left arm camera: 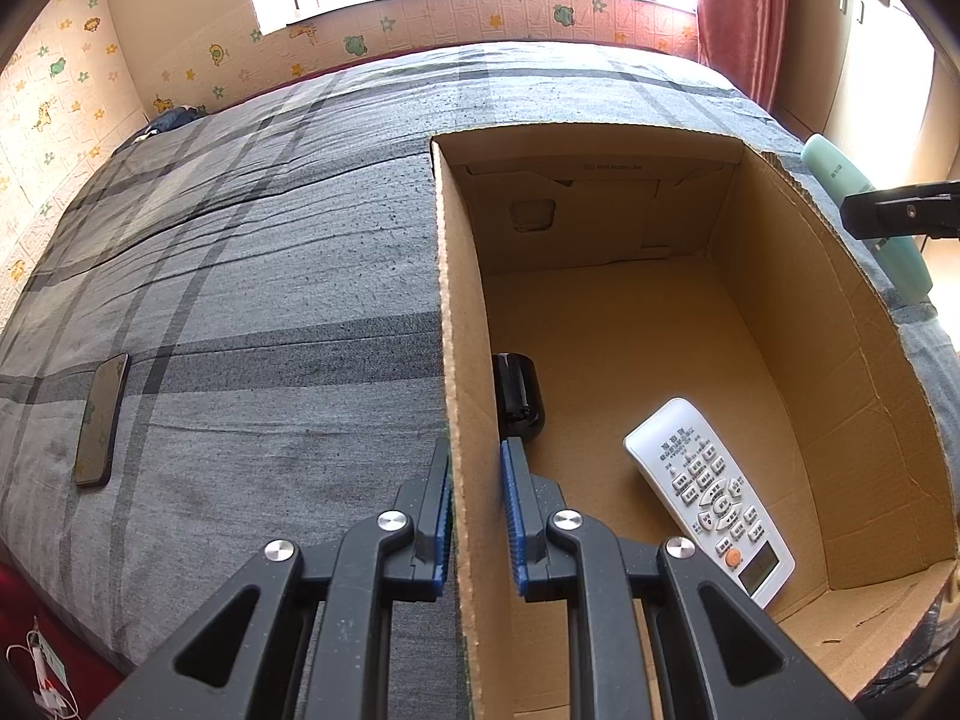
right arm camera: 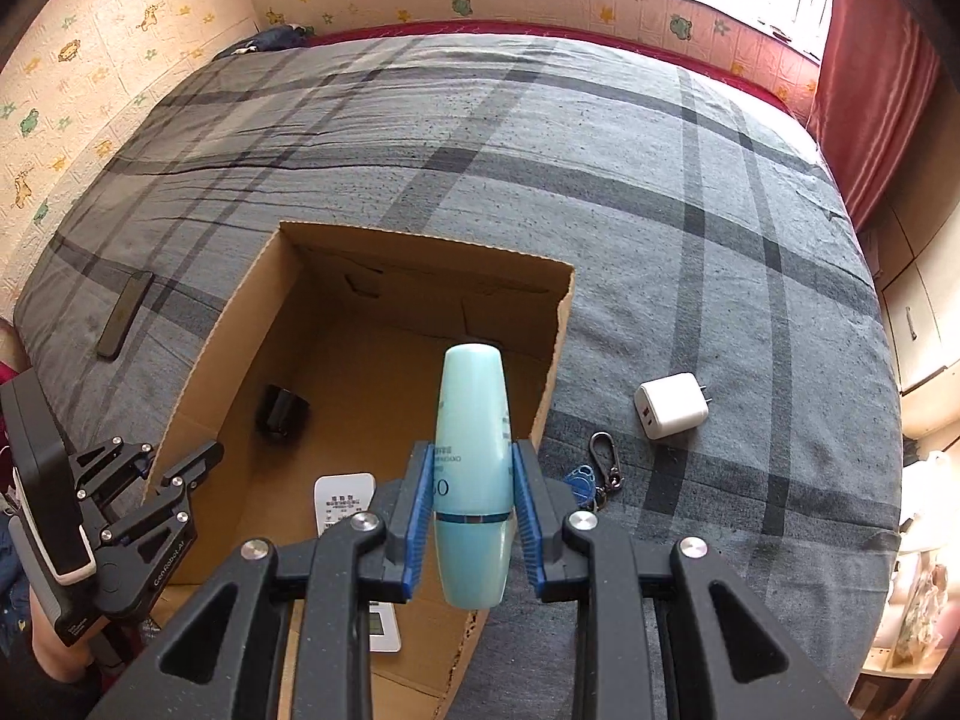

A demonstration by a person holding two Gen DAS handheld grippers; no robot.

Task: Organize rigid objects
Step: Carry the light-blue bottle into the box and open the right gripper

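We are partway through tidying the loose things on the bed [right arm camera: 660, 192] into the cardboard box [right arm camera: 198, 360]. Two items already lie on the box floor: a white remote control [left arm camera: 708, 498] near the front right, and a small black object [left arm camera: 519, 396] close against the left wall; we cannot tell what it is.

Our right tool [right arm camera: 471, 510] is clenched on a pale blue bottle [right arm camera: 472, 438], gripping it around the lower body with the narrower end pointing away. The bottle hangs above the box's right wall, near the front corner, so we judge it is the item now being carried in and is not yet set down.

Our left tool [left arm camera: 474, 516] is closed on the box's left wall, one pad outside and one inside, which looks like steadying the box.

Still out on the bed are a white charger [right arm camera: 672, 407] and a bunch of keys [right arm camera: 594, 474] just right of the box, and a dark phone [left arm camera: 101, 420] well to its left. By our reckoning, roughly half remains.
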